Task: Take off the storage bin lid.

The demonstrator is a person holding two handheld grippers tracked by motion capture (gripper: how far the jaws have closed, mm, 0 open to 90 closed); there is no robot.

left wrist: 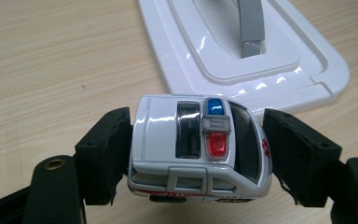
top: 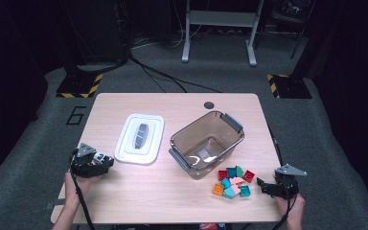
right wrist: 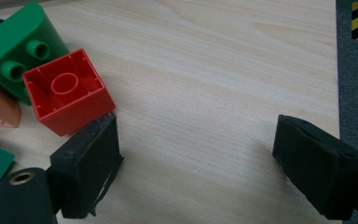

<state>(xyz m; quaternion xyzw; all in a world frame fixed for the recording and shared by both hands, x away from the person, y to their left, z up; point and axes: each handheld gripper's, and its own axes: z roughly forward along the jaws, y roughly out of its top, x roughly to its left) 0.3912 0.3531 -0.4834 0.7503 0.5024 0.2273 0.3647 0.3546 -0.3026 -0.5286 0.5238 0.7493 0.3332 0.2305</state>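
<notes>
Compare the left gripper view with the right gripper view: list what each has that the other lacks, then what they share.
Left gripper view alone: a white toy ambulance between the left gripper pads, both pads against its sides, and behind it the white lid with a grey handle.

Right gripper view alone: the right gripper open over bare wood, a red block lying hollow side up beside one pad, a green block behind it, and grey floor.

Both: two black padded jaws and the light wooden table.

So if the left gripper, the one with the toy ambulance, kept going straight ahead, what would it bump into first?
Most likely the white lid lying flat on the table. The left gripper, holding the toy ambulance, points at the lid's near corner, though the gap is hard to judge.
</notes>
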